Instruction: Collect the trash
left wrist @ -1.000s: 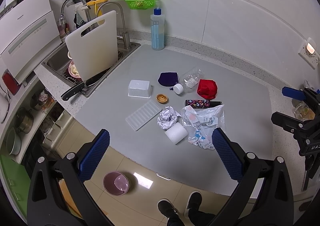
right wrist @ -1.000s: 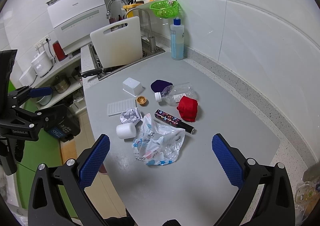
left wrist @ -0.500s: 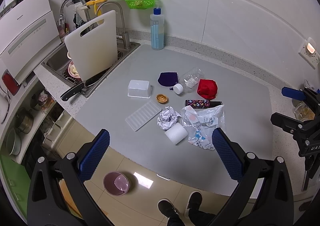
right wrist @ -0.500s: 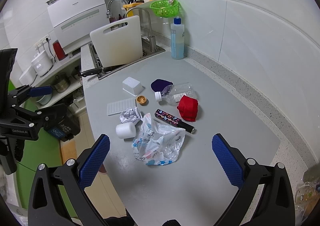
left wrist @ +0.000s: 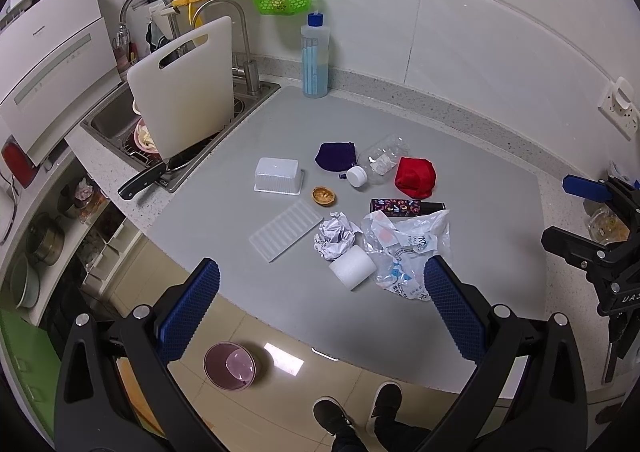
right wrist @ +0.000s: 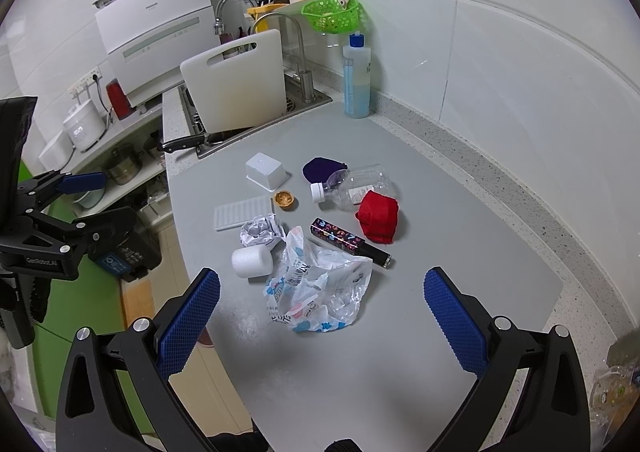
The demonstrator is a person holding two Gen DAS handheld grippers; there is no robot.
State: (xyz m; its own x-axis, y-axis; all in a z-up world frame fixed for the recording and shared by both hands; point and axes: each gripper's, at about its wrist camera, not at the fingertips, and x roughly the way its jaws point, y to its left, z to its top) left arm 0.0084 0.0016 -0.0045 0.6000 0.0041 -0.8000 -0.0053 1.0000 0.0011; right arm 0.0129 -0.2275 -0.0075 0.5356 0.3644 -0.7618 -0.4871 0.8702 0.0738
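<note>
Trash lies in a cluster on the grey counter (left wrist: 224,203): a crumpled plastic bag (left wrist: 404,248) (right wrist: 320,284), a white foam roll (left wrist: 352,266) (right wrist: 252,260), a ball of crumpled paper (left wrist: 336,238) (right wrist: 260,232), a clear bottle (left wrist: 380,163) (right wrist: 352,185), a patterned dark tube (left wrist: 404,207) (right wrist: 348,242), a red cloth (left wrist: 414,176) (right wrist: 378,215), a purple pouch (left wrist: 334,156), a white tub (left wrist: 278,174), a ridged white tray (left wrist: 286,235) and a small brown cup (left wrist: 323,195). My left gripper (left wrist: 320,306) hangs open above the counter's near edge. My right gripper (right wrist: 320,316) is open above the bag.
A sink (left wrist: 120,119) with a leaning white cutting board (left wrist: 184,91) and a black-handled knife (left wrist: 142,181) lies at the left. A blue soap bottle (left wrist: 316,55) stands by the wall. A pink bin (left wrist: 230,364) and a person's shoes (left wrist: 356,412) are on the floor below.
</note>
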